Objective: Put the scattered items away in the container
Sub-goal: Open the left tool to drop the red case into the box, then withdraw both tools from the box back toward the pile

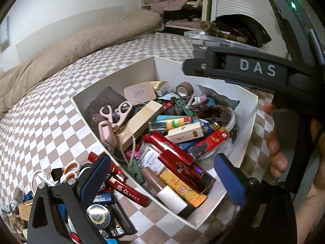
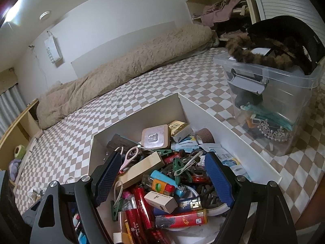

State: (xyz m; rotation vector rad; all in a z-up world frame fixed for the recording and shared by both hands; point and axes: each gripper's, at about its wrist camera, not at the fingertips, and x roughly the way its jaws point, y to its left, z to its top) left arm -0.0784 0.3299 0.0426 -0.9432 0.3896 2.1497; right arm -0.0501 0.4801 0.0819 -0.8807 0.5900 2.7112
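Observation:
A white open box on the checkered bed is filled with small items: pink scissors, lighters, red packets, a brown tape roll. My left gripper is open wide over the box's near corner, with nothing pressed between its blue pads. More loose items lie on the sheet at its lower left: orange-handled scissors, a round tin, a red packet. My right gripper hangs open above the contents of the box, over lighters and a small white carton.
A clear plastic bin with a fur piece and a black item on top stands right of the box. A beige blanket lies along the wall. A hand holds the black housing marked DAS at the right.

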